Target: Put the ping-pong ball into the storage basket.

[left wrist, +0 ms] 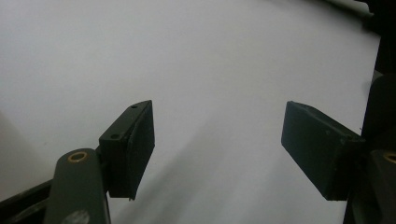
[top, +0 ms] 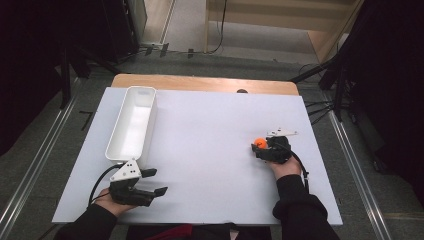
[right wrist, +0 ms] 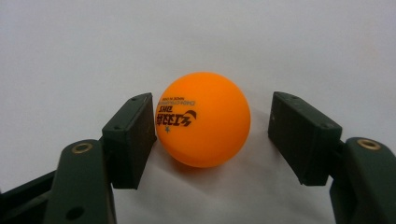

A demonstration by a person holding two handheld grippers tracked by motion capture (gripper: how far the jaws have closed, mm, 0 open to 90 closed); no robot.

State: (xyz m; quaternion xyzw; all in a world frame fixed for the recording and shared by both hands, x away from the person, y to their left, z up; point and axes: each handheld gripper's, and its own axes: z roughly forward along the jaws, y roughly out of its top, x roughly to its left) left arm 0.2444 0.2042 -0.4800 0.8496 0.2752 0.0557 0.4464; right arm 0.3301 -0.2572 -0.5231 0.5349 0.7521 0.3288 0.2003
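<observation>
Right gripper view: orange ball [right wrist: 203,119] on white table [right wrist: 70,51] between parted jaws of right gripper [right wrist: 212,135], left gripper [left wrist: 217,149] also wide open.

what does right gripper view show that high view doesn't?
Right gripper view: dark printed lettering on the orange plastic ball, and the right tool open, one jaw at the ball, the other with a gap.
High view: the long white plastic bin, the open left tool, floor.
Both: ball, right tool, white table sheet.
</observation>
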